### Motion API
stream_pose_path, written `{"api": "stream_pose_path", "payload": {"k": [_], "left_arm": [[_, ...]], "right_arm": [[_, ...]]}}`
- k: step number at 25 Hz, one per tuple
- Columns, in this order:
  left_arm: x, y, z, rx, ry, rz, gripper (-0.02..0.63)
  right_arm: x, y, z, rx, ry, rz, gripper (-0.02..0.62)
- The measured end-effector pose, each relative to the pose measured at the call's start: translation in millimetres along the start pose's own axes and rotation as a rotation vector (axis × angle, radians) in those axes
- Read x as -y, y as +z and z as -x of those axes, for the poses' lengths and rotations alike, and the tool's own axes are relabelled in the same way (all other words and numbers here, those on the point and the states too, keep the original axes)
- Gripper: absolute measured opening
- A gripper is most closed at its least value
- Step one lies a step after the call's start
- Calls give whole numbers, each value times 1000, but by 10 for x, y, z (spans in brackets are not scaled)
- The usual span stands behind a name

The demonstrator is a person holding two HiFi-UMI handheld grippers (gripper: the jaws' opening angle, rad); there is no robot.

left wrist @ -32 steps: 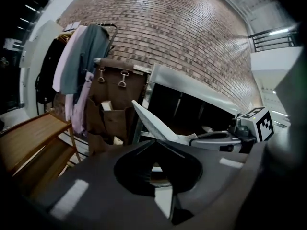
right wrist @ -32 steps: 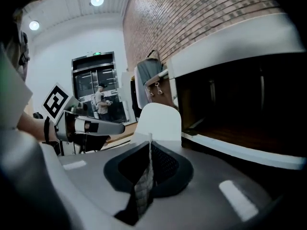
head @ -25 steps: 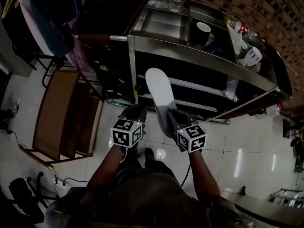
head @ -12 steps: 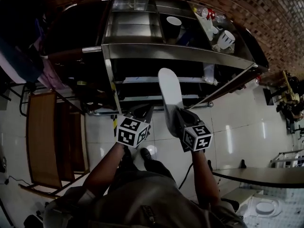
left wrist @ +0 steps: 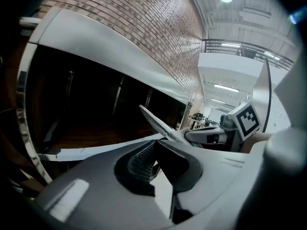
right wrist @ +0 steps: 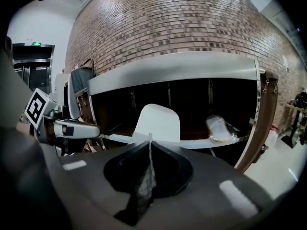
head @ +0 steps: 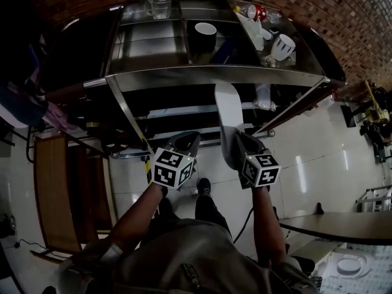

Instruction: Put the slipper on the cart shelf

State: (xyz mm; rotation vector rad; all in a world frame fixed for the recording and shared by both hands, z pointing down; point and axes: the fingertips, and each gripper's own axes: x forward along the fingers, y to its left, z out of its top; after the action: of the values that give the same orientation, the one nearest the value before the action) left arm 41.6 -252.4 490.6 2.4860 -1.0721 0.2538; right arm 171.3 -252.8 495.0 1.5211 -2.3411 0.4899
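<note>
the right gripper (head: 236, 147) (right wrist: 150, 146) had its fingers pressed together on the rear edge of the thin, flat white slipper (head: 228, 112) (right wrist: 158, 122). the slipper stuck straight out ahead of them, held in the air, its toe before the dark opening under the top rim of the stainless steel cart (head: 214, 72). the left gripper (head: 184, 146) (left wrist: 156, 159) hung just beside it, fingers apart and empty.

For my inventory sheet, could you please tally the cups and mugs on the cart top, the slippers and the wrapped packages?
Cups and mugs: 3 (glass mug, dark cup, white mug)
Slippers: 1 (slipper, held in the right gripper)
Wrapped packages: 1 (wrapped package, on the cart shelf)
Total: 5
</note>
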Motion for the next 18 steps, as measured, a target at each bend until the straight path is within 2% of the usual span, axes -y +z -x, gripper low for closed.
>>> {"api": "stream_pose_path", "payload": {"k": [8, 18], "left_arm": [[-4, 91, -680, -1, 109, 33, 8], [-48, 242, -1118, -5, 204, 34, 8]], "right_arm": [[823, 220, -543, 9, 81, 17, 9], [1446, 383, -1360, 35, 99, -34, 9]]}}
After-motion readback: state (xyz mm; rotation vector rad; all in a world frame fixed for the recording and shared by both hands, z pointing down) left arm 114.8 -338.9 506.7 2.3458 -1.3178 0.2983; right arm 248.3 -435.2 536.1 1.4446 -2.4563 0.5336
